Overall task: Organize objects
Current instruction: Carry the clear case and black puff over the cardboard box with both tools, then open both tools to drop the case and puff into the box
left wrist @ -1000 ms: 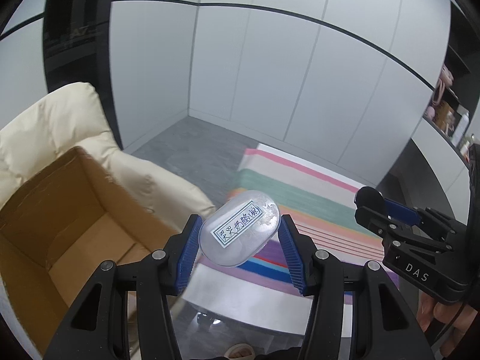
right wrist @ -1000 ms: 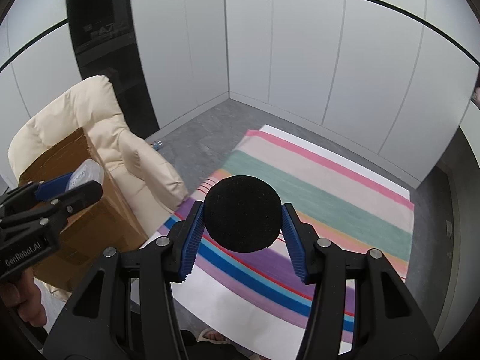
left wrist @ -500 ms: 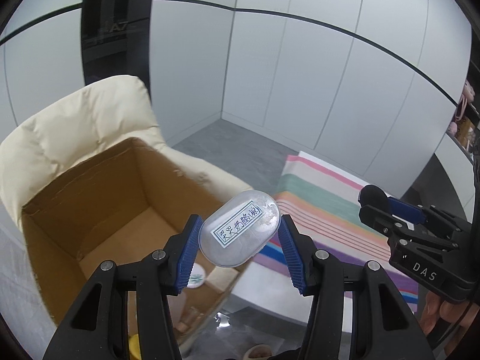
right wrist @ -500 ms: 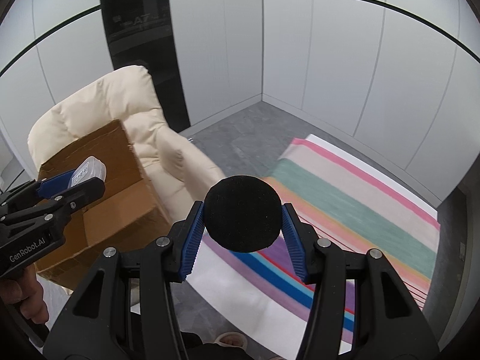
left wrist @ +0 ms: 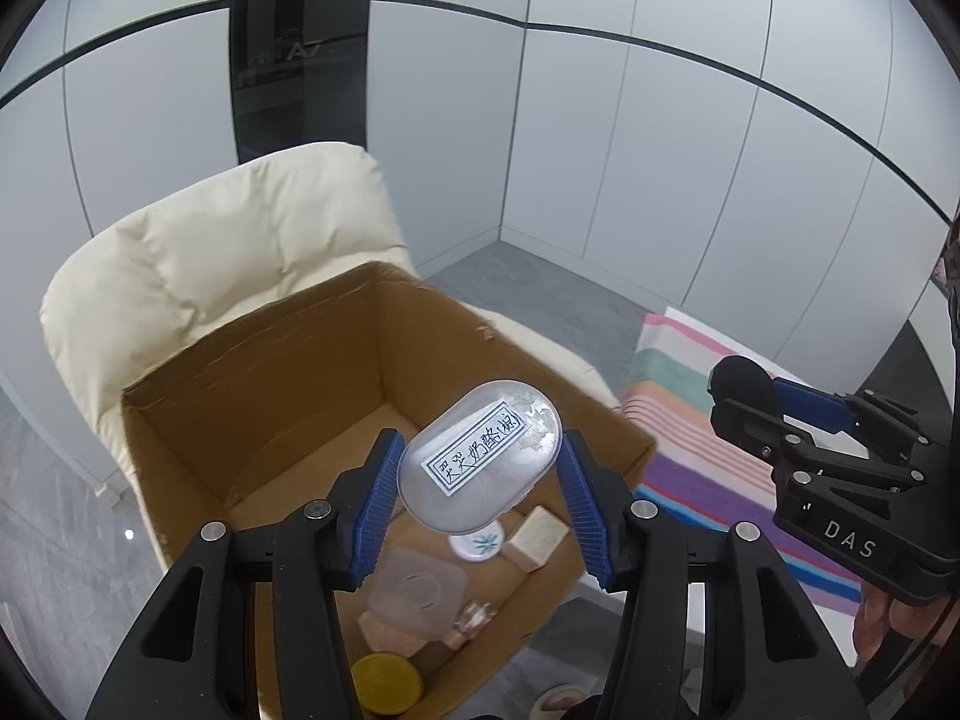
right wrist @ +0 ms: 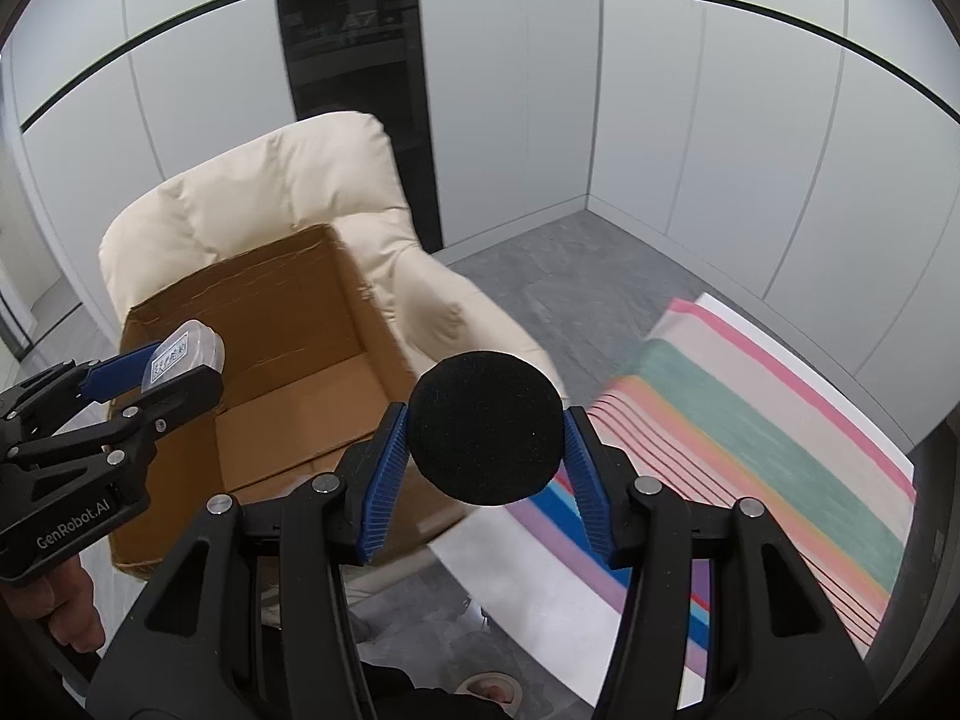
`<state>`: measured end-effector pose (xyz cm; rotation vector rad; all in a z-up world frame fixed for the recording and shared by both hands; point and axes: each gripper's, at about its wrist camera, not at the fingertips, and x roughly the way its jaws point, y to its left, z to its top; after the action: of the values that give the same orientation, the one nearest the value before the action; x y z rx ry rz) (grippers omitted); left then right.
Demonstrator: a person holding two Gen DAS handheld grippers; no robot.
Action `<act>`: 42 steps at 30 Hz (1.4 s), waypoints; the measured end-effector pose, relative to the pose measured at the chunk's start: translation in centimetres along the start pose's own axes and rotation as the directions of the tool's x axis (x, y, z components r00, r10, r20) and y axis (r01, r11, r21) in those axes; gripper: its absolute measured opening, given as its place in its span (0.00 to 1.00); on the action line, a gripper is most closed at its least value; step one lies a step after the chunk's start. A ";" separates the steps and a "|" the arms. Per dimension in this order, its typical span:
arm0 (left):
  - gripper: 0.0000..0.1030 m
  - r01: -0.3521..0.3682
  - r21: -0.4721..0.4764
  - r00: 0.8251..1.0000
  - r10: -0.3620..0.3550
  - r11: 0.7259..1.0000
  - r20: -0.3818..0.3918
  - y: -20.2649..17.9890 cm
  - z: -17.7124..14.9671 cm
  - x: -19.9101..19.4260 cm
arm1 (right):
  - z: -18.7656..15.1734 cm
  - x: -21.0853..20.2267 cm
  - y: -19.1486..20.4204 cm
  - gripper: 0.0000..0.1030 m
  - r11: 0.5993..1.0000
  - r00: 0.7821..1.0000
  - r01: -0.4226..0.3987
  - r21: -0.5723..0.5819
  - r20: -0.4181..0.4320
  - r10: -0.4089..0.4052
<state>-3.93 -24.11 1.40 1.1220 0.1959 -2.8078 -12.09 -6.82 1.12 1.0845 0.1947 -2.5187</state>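
My left gripper (left wrist: 480, 498) is shut on a clear oval plastic container (left wrist: 480, 456) with a handwritten white label, held in the air over an open cardboard box (left wrist: 252, 372). The same container (right wrist: 183, 354) and the left gripper (right wrist: 162, 375) show at the left of the right wrist view, above the box (right wrist: 288, 324). My right gripper (right wrist: 485, 468) is shut on a round black foam disc (right wrist: 485, 427), which hangs in the air just right of the box. That disc (left wrist: 741, 381) also appears at the right of the left wrist view, held by the right gripper (left wrist: 762, 399).
The box sits on a cream padded armchair (left wrist: 198, 252) and holds a yellow lid (left wrist: 384, 681), a clear square lid (left wrist: 420, 591), a beige block (left wrist: 537, 537) and a small white round lid (left wrist: 480, 543). A striped rug (right wrist: 768, 420) lies on the grey floor at right.
Both grippers have swung left with their loads. The box and armchair have slid from the left edge toward the middle of both views, and the box's inside now shows under the container.
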 end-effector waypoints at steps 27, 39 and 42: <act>1.00 -0.230 -0.110 0.973 0.228 0.967 -0.024 9.8 -3.0 -2.9 | 1.2 2.6 11.1 0.52 0.981 0.991 -0.128 -0.146 -0.042 0.123; 1.00 -0.264 -0.145 0.965 0.260 0.954 -0.047 12.4 -3.8 -3.4 | 0.8 3.5 14.4 0.52 0.963 0.986 -0.162 -0.215 -0.070 0.150; 1.00 -0.265 -0.146 0.964 0.260 0.953 -0.054 12.5 -3.7 -3.2 | 0.9 3.5 14.4 0.68 0.964 0.987 -0.156 -0.214 -0.062 0.146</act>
<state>2.77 -35.60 -0.06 1.0745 0.2404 -2.4961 -9.07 -21.24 -0.45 1.0277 0.3774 -2.2774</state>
